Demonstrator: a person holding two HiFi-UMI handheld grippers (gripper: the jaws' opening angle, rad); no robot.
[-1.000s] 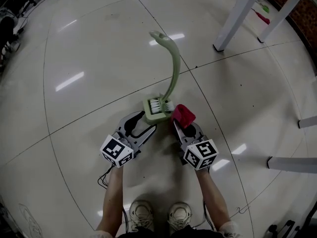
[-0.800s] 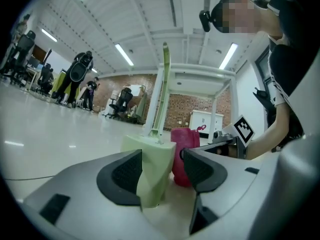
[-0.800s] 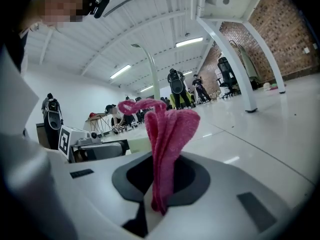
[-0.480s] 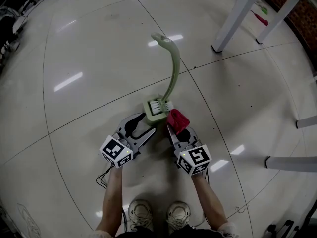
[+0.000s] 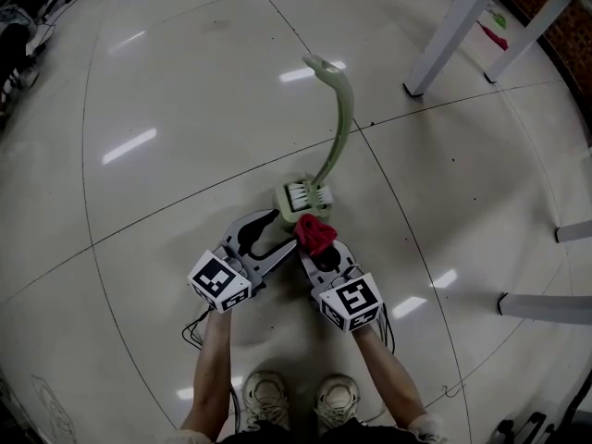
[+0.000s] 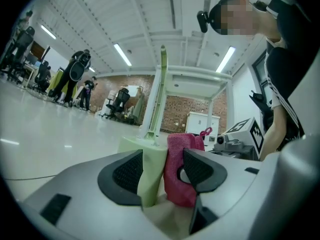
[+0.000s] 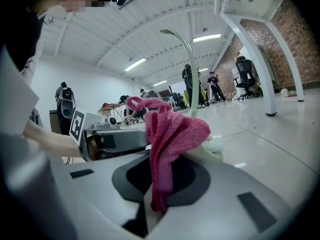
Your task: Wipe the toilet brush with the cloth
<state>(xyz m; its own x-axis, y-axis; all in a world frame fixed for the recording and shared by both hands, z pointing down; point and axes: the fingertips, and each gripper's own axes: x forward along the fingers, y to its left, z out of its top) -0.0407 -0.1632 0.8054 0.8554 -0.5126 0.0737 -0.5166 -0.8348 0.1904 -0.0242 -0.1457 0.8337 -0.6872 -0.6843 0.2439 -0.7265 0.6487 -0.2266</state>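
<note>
My left tongs (image 5: 282,231) are clamped on the block-shaped head of the pale green plastic toilet brush (image 5: 308,198), which lies on the glossy light tiled floor (image 5: 166,81). Its white bristles sit just past the tips, and its long curved handle arches away from me towards the white metal legs (image 5: 453,30) at the upper right. In the left gripper view the green head rests against one pad, while the crumpled red-pink terry cloth (image 5: 315,234) fills the gap up to the other pad.

My right tongs (image 5: 311,250) are pinched together on that cloth. A fold of it is trapped between the pads and the rest bunches above the tips. The bundle is pressed against the side of the brush head, right beside the left tongs. The two tongs sit close together, angled inward, low over the floor.
</note>
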